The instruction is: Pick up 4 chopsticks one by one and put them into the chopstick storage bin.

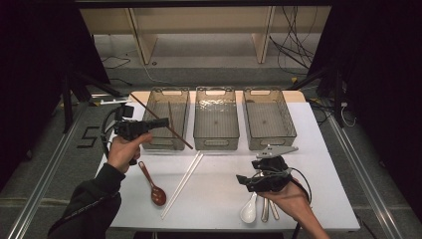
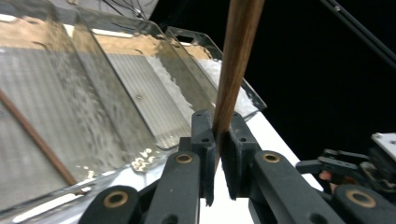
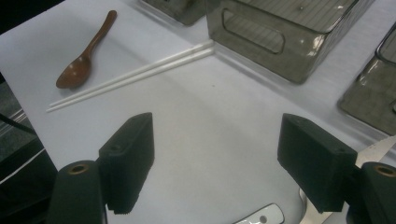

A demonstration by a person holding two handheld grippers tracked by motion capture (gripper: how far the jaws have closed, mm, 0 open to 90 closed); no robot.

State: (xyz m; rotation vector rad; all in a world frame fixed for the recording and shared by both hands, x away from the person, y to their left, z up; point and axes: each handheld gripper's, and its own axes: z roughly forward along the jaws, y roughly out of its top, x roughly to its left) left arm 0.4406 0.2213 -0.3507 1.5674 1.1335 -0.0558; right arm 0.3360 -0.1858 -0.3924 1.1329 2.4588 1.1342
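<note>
We judge the step in hand to be the sorting of cutlery into the bins, with one brown chopstick (image 1: pixel 161 121) now being carried to the left bin (image 1: pixel 166 118); the left gripper (image 1: pixel 155 123) has its fingers (image 2: pixel 204 140) closed on that chopstick, which passes between them and slants across the left bin, its upper end beyond the bin's far left corner and its lower end over the desk (image 1: pixel 224 199) just in front of the bin; a second brown chopstick (image 1: pixel 169 117) already lies inside the left bin.

The next move, in our judgement, calls for turning the held chopstick lengthwise to the left bin, lowering it inside the walls, then opening the fingers; a slanted release risks it resting on the rim.

The left hand (image 1: pixel 124 152) holds its gripper raised, just left of the left bin, pointing toward it.

The right gripper (image 1: pixel 244 180) hovers low over the desk, well right of the left bin and in front of the right bin (image 1: pixel 268 118); its fingers (image 3: pixel 130 158) stand wide apart and hold nothing; a white spoon (image 1: pixel 249 209) lies just below it; the white chopsticks (image 1: pixel 181 185) and the brown spoon (image 1: pixel 153 185) lie in front of the left bin.
</note>
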